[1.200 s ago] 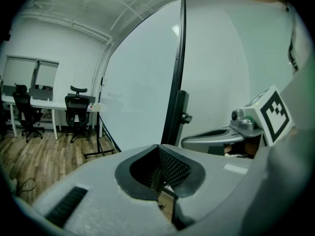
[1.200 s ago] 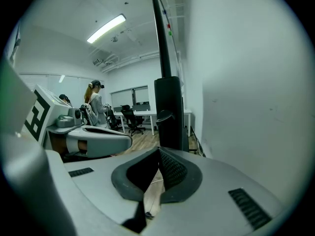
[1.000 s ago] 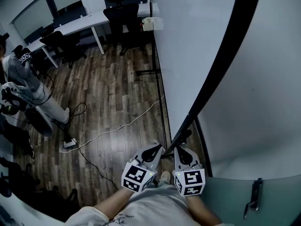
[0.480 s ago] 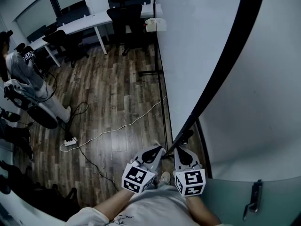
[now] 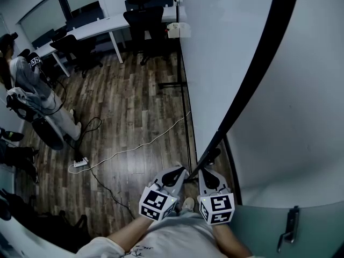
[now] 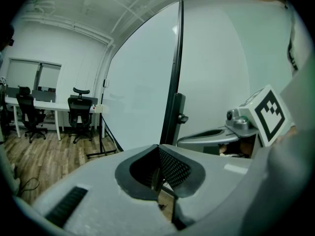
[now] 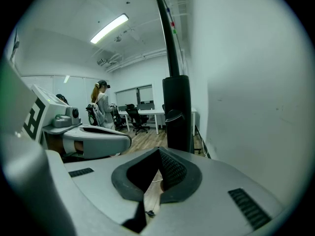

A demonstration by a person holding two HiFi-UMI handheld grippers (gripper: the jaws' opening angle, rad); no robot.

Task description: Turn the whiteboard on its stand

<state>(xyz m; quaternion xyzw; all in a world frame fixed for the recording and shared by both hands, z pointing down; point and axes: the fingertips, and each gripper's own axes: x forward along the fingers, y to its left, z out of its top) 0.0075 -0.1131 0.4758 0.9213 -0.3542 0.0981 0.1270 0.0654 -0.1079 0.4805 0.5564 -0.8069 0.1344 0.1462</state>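
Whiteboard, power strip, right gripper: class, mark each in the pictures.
whiteboard (image 5: 215,63): head view, on its white face
power strip (image 5: 79,164): head view, on its white body
right gripper (image 5: 208,169): head view, between the tips of its jaws

Right: passage is blocked from near to far by the whiteboard, its black frame and the wall beyond. The stand rail runs along the board's left edge. Left: open floor, crossed by a cable and a power strip. A person stands far left, with chairs at the far end.
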